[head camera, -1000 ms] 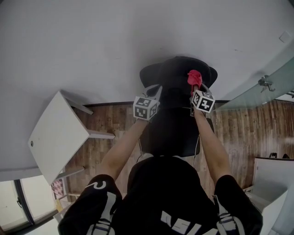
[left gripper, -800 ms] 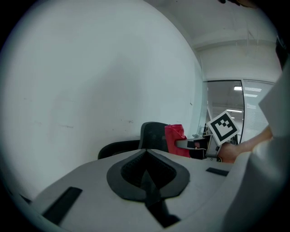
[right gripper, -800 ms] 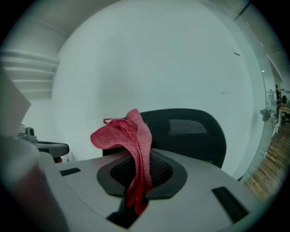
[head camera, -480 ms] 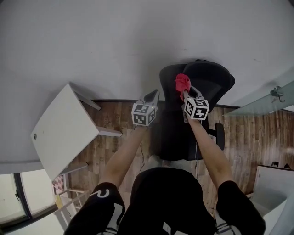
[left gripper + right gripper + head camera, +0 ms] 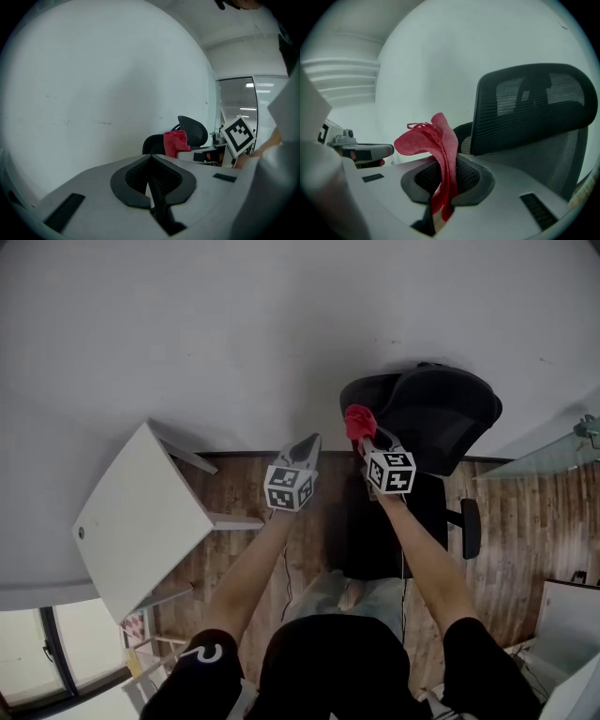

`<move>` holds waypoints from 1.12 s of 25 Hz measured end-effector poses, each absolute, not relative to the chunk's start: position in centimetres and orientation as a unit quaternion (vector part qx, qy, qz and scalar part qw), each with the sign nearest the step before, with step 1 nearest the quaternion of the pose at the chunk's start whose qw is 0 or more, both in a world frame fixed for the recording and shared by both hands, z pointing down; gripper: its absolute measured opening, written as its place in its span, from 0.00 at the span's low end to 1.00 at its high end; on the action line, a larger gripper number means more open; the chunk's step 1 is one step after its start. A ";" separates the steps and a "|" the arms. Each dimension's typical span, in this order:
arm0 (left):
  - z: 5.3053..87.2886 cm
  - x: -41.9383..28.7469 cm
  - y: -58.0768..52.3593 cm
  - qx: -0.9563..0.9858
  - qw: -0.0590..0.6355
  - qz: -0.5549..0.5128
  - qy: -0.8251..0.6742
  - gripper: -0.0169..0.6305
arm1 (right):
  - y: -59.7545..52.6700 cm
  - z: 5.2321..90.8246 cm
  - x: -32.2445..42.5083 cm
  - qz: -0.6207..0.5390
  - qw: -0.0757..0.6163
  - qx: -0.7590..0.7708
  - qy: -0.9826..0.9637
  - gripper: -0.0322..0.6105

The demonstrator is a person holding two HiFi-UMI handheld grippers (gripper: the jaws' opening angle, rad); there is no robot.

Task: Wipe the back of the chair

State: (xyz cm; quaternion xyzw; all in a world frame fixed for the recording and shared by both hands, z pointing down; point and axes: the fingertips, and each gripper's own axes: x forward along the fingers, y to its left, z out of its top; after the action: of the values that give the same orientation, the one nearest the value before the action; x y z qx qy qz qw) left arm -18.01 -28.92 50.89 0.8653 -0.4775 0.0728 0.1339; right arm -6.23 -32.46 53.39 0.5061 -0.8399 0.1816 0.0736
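Head view, read with both gripper views. Landmark: the black mesh-backed office chair [image 5: 441,418], which stands on the wood-plank floor [image 5: 234,493] close against the white wall [image 5: 234,334]. The right hand-held gripper [image 5: 367,439] is at the chair's left edge, level with the upper backrest. Its jaws are clamped on a crumpled red cloth [image 5: 357,420], most of which stands past the fingertips as a loose tuft. In the right gripper view the cloth appears just short of the mesh; contact cannot be confirmed. The left hand-held gripper [image 5: 302,448] hangs further left of the chair, well apart from it, its jaws pressed together with nothing between them. A white rectangular worktop [image 5: 131,521] lies far left of the chair and plays no part.

Step in hand, as judged: bringing the cloth onto the backrest to begin a stroke. To do it well, the free tuft, not the hard fingertips, should meet the mesh. The grip needs to be firm, since only the cloth's lower folds are held and drag across the weave could pull it out. Strokes are best run across the curved backrest from its near edge to the far one. Pressure should be light, because the chair probably swivels and may turn away under a push. The idle left hand-held gripper could steady the frame if it does.
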 end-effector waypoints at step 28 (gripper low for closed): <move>55.6 -15.2 -32.3 0.868 0.138 0.084 -0.470 0.06 | -38.9 62.5 -5.7 0.183 0.126 0.517 -0.827 0.15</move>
State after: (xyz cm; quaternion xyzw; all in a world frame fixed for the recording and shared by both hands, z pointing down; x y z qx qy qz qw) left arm -15.25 -32.34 55.63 0.8676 -0.4702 0.0840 0.1383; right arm -5.73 -38.86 62.54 0.5167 -0.8270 0.1826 0.1259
